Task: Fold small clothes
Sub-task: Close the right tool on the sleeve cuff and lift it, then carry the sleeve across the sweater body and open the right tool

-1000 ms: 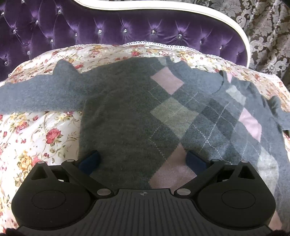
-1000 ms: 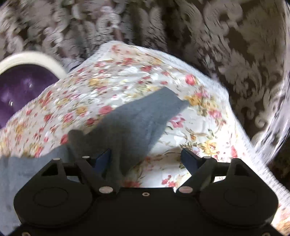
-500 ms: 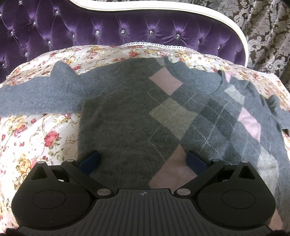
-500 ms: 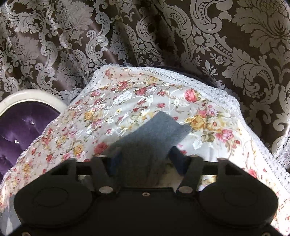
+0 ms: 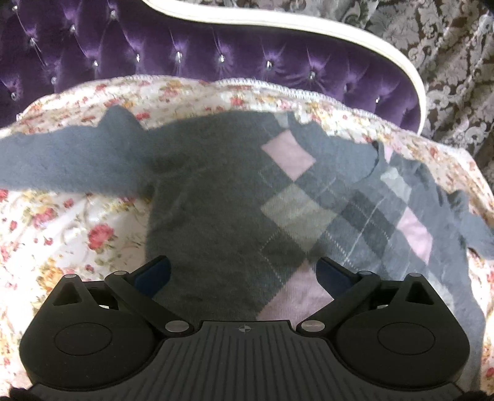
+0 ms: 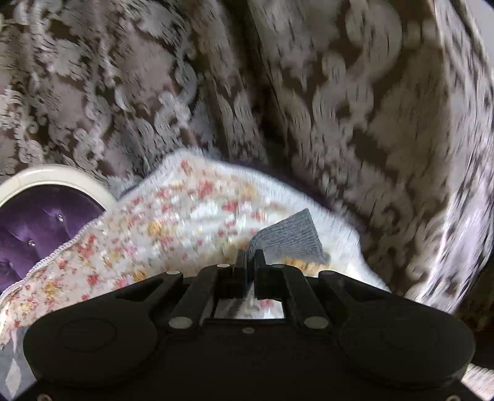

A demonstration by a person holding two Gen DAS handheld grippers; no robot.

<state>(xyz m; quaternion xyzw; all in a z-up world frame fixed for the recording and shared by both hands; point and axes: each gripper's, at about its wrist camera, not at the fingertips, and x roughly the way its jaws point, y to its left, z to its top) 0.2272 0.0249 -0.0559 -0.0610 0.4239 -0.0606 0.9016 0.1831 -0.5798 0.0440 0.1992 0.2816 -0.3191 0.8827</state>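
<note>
A small grey argyle sweater [image 5: 234,197] with pink and pale diamonds lies spread on a floral cloth [image 5: 61,234]. One sleeve [image 5: 61,160] stretches to the left. My left gripper [image 5: 244,273] hovers open over the sweater's lower body, nothing between its blue pads. In the right wrist view the right gripper [image 6: 250,257] is shut on the grey ribbed cuff of the other sleeve [image 6: 290,234], which sticks up past the fingertips, lifted off the floral cloth [image 6: 191,222].
A purple tufted headboard [image 5: 216,61] with a white rim [image 5: 339,29] rises behind the cloth. Brown and silver damask curtains [image 6: 339,108] hang beyond the cloth's lace edge at the right. The right wrist view is blurred by motion.
The right gripper closed from wide open onto the sleeve cuff and rose with it. The left gripper stayed open over the sweater, with the view shifting only slightly.
</note>
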